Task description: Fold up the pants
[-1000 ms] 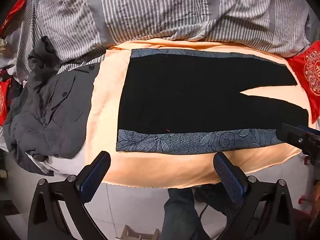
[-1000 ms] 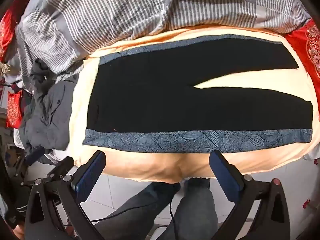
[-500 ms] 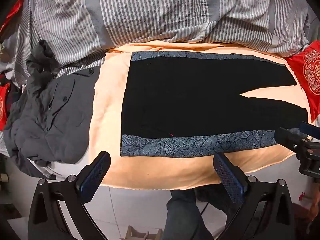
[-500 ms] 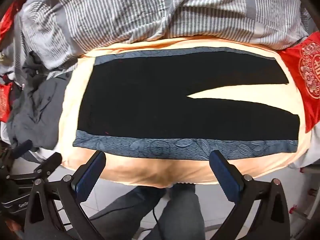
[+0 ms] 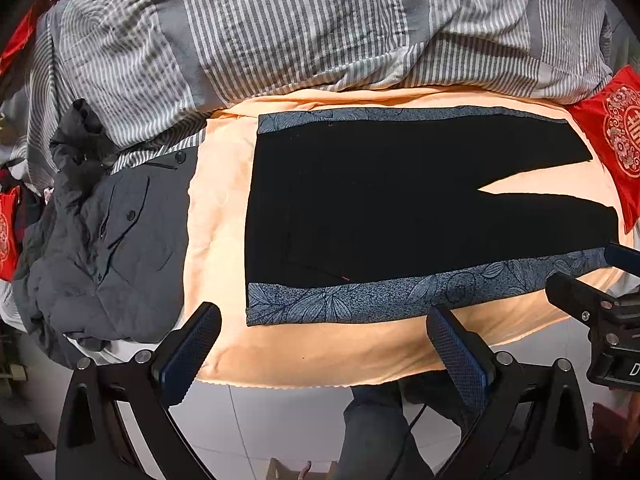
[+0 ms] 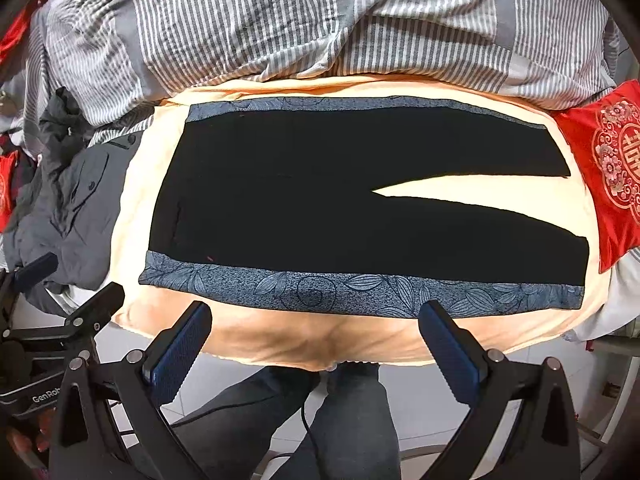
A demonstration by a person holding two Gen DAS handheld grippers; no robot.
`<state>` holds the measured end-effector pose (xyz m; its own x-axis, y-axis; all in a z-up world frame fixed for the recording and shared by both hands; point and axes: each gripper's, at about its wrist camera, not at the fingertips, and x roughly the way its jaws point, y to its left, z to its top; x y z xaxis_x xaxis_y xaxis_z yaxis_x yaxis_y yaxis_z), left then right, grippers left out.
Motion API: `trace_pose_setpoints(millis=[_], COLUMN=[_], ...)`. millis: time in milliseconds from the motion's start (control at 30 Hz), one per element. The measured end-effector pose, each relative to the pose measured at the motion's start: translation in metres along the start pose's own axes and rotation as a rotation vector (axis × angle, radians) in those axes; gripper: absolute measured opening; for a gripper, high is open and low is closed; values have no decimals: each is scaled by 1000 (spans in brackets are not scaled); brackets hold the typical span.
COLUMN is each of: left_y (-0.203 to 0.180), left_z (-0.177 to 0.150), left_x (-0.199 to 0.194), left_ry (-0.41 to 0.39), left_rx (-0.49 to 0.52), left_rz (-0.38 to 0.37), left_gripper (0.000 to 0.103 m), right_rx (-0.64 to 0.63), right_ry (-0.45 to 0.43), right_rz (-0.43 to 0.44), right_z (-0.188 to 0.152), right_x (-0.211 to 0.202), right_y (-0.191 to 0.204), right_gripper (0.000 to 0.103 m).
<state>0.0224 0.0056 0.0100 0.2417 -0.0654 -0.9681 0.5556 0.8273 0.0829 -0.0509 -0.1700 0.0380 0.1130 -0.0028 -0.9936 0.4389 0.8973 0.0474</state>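
The black pants (image 5: pixel 384 208) are laid flat on the peach sheet (image 5: pixel 216 216) of the bed, waistband beside the grey jacket (image 5: pixel 108 248). Both the left tongs (image 5: pixel 324 344) and right tongs (image 6: pixel 316 336) are held released, empty, above the near patterned side stripe (image 6: pixel 360 288). The fabric is judged soft and limp; the near edge is best pinched at waistband and hem.

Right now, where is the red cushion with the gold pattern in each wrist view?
Left wrist view: the red cushion sits at the far right edge, beyond the leg ends of the black pants.
Right wrist view: the same cushion is at the right edge, larger and fuller.
Shared landmark: the V-shaped gap between the pant legs points toward it.
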Motion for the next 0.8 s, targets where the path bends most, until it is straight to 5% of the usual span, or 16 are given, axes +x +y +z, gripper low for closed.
trace_pose_setpoints(millis=[800], left_y=[10], left_z=[-3], left_x=[1], left_ry=[2], left_rx=[-17], left_rz=[-4], left_gripper=[103], right_rx=[3], right_ry=[-1], right_rz=[-26], right_z=[-2], right_x=[1], right_y=[7], right_gripper=[103])
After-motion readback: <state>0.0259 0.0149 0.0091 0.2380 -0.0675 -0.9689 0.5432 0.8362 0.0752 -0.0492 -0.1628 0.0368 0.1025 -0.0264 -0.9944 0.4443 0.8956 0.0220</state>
